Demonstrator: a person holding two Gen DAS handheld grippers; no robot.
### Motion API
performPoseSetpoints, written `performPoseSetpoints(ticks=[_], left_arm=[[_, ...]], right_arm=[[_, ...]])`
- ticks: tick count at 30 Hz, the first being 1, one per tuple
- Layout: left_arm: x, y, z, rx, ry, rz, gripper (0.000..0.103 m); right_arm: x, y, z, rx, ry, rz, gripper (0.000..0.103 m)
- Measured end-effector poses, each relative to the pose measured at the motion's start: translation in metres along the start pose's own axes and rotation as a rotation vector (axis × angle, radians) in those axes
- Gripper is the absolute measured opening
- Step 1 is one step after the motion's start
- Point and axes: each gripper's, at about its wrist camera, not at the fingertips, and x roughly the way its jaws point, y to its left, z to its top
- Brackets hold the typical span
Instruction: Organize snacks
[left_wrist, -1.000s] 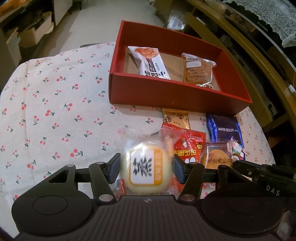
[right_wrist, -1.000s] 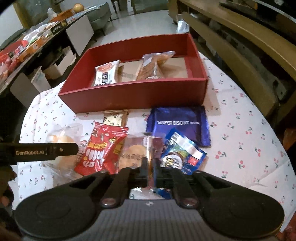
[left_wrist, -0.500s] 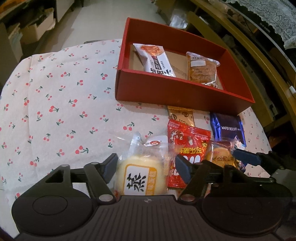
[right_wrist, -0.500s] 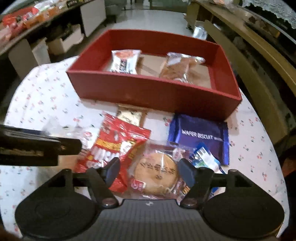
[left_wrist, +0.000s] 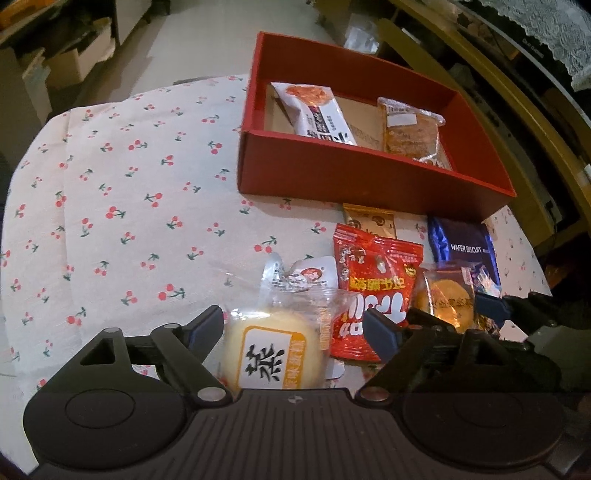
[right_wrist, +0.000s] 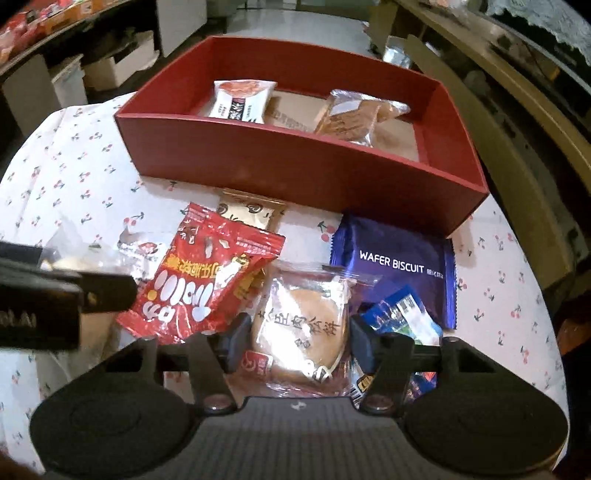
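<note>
Leftmost, the left tool (left_wrist: 293, 326) points steeply down at the cherry-print worktop (left_wrist: 122, 206), its jaws opening, with a pale round bun in clear wrap (left_wrist: 273, 352) lying between them; the pads stand off its sides, so nothing is gripped. Just beyond that bun sits a small white-and-red packet (left_wrist: 314, 273), and to the right of the left tool's right finger lies a red snack bag (left_wrist: 373, 291), with a gold packet (left_wrist: 369, 219) beyond it, close to the box. Next to the right, the right tool (right_wrist: 297, 334) also angles down, jaws closing, straddling a round brown pastry in clear wrap (right_wrist: 301, 328); both pads sit just beside its wrapper and I cannot tell whether they press it. To the right of that tool's right finger is a small blue-and-white packet (right_wrist: 400, 314), partly over a dark blue wafer biscuit pack (right_wrist: 395, 258) that lies ahead and to the right. Farther ahead of both tools stands the red box (right_wrist: 295, 162), holding a white wrapped snack (right_wrist: 240, 101) on its left side and a clear-wrapped brown cake (right_wrist: 351, 114) to the right of it.
</note>
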Motion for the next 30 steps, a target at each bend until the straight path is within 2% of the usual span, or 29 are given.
performPoseSetpoints(ticks=[5, 8, 11, 13, 19, 25, 30], left_arm=[[-0.006, 0.010, -0.004, -0.033, -0.005, 0.005, 0.090], [0.001, 0.006, -0.007, -0.014, 0.010, 0.020, 0.091], [0.009, -0.003, -0.011, 0.021, 0.016, 0.058, 0.083], [0.013, -0.005, -0.011, 0.031, 0.026, 0.076, 0.070], [0.011, -0.013, -0.018, 0.062, 0.009, 0.120, 0.065], [0.002, -0.016, -0.023, 0.064, -0.002, 0.086, 0.064], [-0.007, -0.019, -0.021, 0.059, -0.022, 0.058, 0.064]], right_arm=[[-0.014, -0.015, -0.010, 0.012, -0.010, 0.040, 0.082], [-0.025, -0.028, -0.014, 0.054, -0.031, 0.077, 0.082], [-0.033, -0.036, -0.015, 0.081, -0.054, 0.088, 0.082], [-0.034, -0.038, -0.014, 0.087, -0.057, 0.095, 0.082], [-0.041, -0.044, -0.018, 0.097, -0.075, 0.128, 0.082], [-0.055, -0.060, -0.024, 0.164, -0.108, 0.153, 0.082], [-0.060, -0.056, -0.026, 0.173, -0.117, 0.167, 0.082]])
